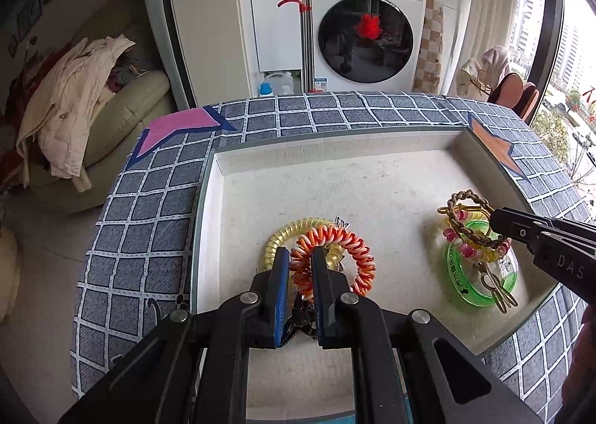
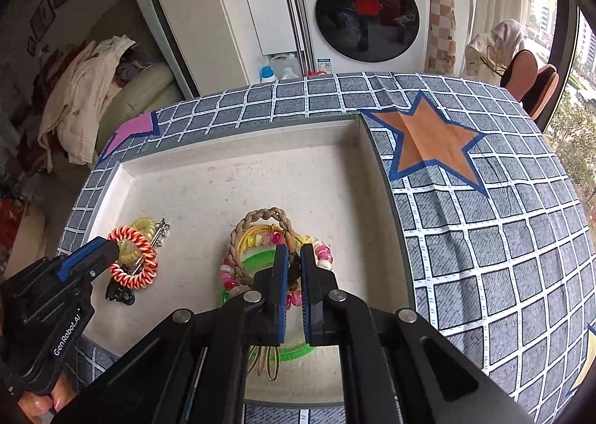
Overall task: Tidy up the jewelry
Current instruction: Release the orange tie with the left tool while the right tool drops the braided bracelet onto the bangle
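Both piles sit near the tray's (image 2: 238, 148) front edge — sorting looks barely begun; left gripper (image 1: 300, 256) nearly closed on the orange coil band (image 1: 331, 260); right gripper (image 2: 294, 256) pinches the braided bracelet (image 2: 260, 217) over the green bangle (image 1: 480, 275).

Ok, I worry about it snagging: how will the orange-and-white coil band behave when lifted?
The orange-and-white coil band is a springy spiral, so it will likely stretch and sag rather than stay stiff. It overlaps the yellow coil band, so it may drag that along. It looks light.
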